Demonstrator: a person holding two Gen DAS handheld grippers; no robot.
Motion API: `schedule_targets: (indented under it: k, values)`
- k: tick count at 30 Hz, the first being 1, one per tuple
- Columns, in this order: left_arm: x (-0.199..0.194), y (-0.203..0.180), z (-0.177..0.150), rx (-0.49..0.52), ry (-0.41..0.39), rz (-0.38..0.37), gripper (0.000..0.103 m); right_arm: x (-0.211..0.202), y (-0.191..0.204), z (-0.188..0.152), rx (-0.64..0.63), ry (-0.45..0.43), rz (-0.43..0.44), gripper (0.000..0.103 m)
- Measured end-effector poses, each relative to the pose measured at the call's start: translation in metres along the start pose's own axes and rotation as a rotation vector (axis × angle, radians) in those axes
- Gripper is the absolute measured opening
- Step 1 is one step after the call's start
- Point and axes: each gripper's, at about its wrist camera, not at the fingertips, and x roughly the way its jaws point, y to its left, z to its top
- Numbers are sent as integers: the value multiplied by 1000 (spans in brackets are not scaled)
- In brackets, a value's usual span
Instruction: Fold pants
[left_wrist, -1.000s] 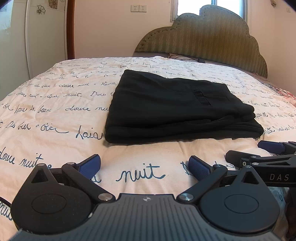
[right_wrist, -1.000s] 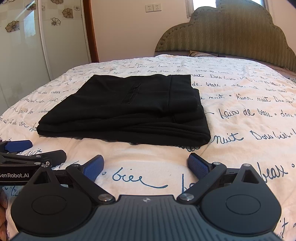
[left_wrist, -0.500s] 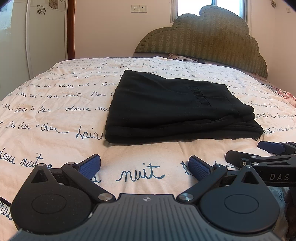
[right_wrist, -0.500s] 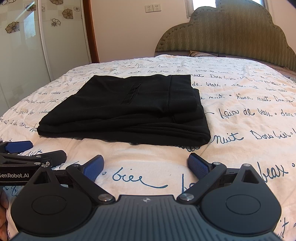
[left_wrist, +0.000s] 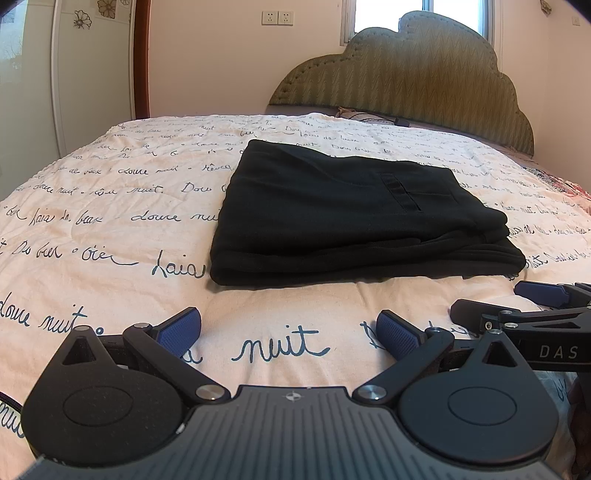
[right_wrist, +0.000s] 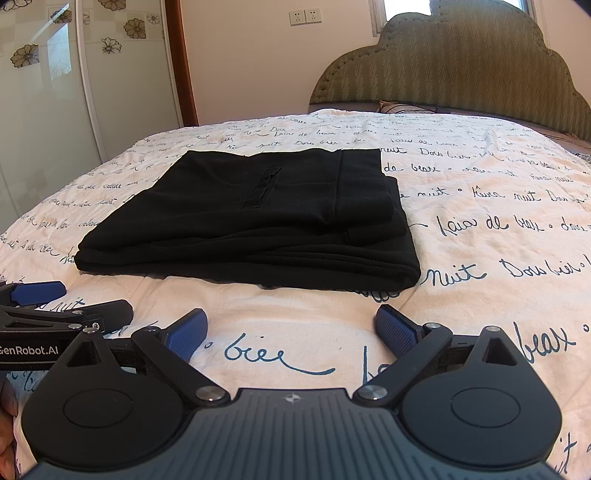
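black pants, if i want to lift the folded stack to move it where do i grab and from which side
Probably the thick near edge of the black pants, approached low from the front. The layers end there facing both open grippers, left gripper and right gripper, one toward each near corner.

Bright daylight from window (left_wrist: 421, 16) behind headboard, soft shadows, sharp focus, fisheye-curved edges, dark corners

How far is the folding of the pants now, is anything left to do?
Done: the pants lie on the bed as a compact rectangle of stacked layers, edges roughly aligned. In hand: nothing; the left gripper and the right gripper are both open, short of the near edge and not touching the cloth. Left: apparently nothing, except perhaps squaring the slightly stepped layers on the right side.
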Motion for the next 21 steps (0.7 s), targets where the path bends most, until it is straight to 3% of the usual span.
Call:
schedule_targets:
  k: [21]
  values:
    - [0, 2, 2, -15, 10, -10, 103, 0, 0, 0, 1, 0, 0, 98]
